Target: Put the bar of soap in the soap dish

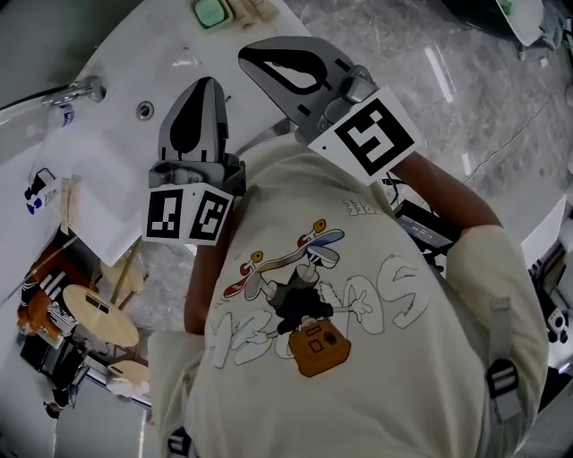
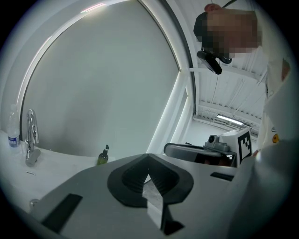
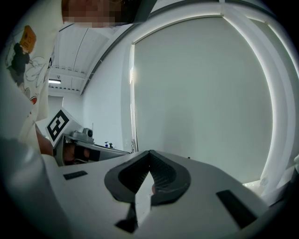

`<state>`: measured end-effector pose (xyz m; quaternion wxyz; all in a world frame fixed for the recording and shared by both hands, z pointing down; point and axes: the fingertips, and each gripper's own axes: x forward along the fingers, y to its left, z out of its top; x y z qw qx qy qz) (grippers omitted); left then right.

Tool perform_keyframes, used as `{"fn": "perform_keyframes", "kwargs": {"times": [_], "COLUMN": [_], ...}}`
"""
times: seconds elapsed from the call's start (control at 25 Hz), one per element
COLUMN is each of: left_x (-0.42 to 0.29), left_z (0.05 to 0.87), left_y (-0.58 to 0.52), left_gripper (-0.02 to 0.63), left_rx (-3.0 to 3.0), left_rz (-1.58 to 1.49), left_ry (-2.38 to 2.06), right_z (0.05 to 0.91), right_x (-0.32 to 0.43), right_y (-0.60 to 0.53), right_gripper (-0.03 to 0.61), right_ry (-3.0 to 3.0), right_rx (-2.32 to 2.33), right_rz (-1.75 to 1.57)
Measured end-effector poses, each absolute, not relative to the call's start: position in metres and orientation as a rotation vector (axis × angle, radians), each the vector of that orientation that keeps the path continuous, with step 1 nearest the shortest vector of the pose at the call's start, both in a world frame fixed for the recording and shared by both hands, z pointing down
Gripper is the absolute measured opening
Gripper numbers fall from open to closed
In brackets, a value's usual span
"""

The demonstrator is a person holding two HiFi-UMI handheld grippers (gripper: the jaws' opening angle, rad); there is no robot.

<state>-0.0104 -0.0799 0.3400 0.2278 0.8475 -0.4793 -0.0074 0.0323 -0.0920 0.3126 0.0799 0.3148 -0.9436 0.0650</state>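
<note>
Soap dish (image 1: 212, 12) sits on the counter (image 1: 116, 125); left gripper (image 1: 206, 86) and right gripper (image 1: 254, 58) both clenched, empty

The white desk (image 1: 134, 63) runs along the wall, with a chrome faucet (image 1: 81, 90) standing on it. Just right of the faucet is a small round metal fitting (image 1: 145, 110). Farther right lies a green square dish (image 1: 212, 12), with beige pieces (image 1: 252, 9) beside it. Left of the faucet stands a clear, blue-labelled bottle (image 2: 13, 135). To the faucet's right, by the wall, is a yellow-green pump bottle (image 2: 103, 156).
</note>
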Motion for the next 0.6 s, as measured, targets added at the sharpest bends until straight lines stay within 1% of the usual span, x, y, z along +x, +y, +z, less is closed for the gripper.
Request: {"fn": "perform_keyframes", "kwargs": {"times": [0.12, 0.32, 0.6], "left_x": [-0.009, -0.014, -0.013], "left_z": [0.341, 0.345, 0.346], "left_y": [-0.077, -0.069, -0.059], "left_gripper": [0.008, 0.009, 0.008], "left_rx": [2.329, 2.309, 2.308], "left_rz": [-0.018, -0.008, 0.006], "left_ry": [-1.328, -1.325, -1.305], "right_z": [0.313, 0.334, 0.336], "right_x": [0.034, 0.045, 0.047], "right_y": [-0.088, -0.080, -0.072], "right_gripper": [0.006, 0.006, 0.006], "right_ry": [-2.838, -2.765, -2.739], "right_rx": [0.957, 0.985, 1.007], "right_rz": [0.204, 0.342, 0.349]}}
